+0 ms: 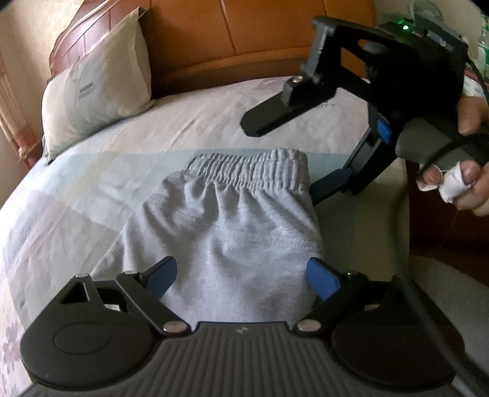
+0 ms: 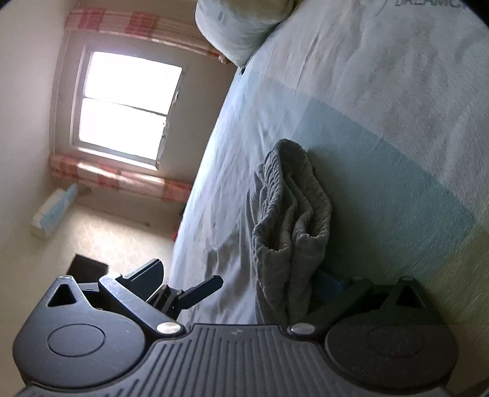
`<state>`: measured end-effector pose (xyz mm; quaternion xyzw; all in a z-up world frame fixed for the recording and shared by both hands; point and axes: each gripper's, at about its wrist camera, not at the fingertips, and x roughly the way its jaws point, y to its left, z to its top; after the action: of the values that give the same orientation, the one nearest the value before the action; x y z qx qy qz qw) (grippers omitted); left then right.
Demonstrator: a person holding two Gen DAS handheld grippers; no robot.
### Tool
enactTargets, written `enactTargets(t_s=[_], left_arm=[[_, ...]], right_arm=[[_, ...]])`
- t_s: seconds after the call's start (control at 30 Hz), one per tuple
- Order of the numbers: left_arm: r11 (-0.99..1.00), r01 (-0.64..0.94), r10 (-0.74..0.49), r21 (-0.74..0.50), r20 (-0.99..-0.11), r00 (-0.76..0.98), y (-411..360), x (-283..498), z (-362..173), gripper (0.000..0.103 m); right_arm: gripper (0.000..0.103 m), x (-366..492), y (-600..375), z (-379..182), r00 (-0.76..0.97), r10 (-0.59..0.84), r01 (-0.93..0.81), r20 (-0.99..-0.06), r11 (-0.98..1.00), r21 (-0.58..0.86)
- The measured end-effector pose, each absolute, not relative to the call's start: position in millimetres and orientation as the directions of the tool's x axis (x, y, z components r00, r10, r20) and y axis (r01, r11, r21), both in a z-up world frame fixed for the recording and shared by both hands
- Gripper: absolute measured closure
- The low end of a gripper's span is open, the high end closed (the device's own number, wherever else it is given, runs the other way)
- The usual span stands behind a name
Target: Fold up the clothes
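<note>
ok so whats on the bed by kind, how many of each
grey shorts, folded: 1
pillow, against the headboard: 1
tongs over the bed: 2, left and right
total: 4

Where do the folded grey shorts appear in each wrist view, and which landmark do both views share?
Left wrist view: the grey shorts lie centre frame on the bed, waistband at the far end, between the open left tongs.
Right wrist view: the grey shorts are right of centre, seen edge-on as a stack of layers.
Shared landmark: the pillow at the head of the bed.
</note>
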<state>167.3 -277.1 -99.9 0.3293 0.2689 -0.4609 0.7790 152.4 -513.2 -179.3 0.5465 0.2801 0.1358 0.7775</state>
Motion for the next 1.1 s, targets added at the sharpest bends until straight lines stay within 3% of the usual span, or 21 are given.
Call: enactTargets(t_s=[0.3, 0.57, 0.83, 1.1], left_arm=[[0.323, 0.897, -0.52, 0.302, -0.735, 0.435, -285.5, 155.9, -95.1, 0.011], [0.333, 0.909, -0.541, 0.252, -0.738, 0.403, -312.1, 151.4, -96.7, 0.011], [0.408, 0.836, -0.481, 0.366, -0.692, 0.538, -328.7, 162.1, -118.2, 0.011], [0.524, 0.827, -0.545, 0.206, -0.665, 0.511, -294.6, 189.8, -95.4, 0.01]], right_arm=[[0.0, 152.8, -507.8, -173.0, 0.766, 0.536, 0.104, -0.354, 0.44, 0.892], [0.0, 144.5, -516.1, -167.2, 0.769, 0.554, 0.083, -0.32, 0.41, 0.908], [0.0, 134.3, -523.0, -173.1, 0.784, 0.549, 0.083, -0.291, 0.372, 0.925], [0.0, 134.6, -518.1, -178.0, 0.789, 0.531, 0.098, -0.308, 0.386, 0.917]])
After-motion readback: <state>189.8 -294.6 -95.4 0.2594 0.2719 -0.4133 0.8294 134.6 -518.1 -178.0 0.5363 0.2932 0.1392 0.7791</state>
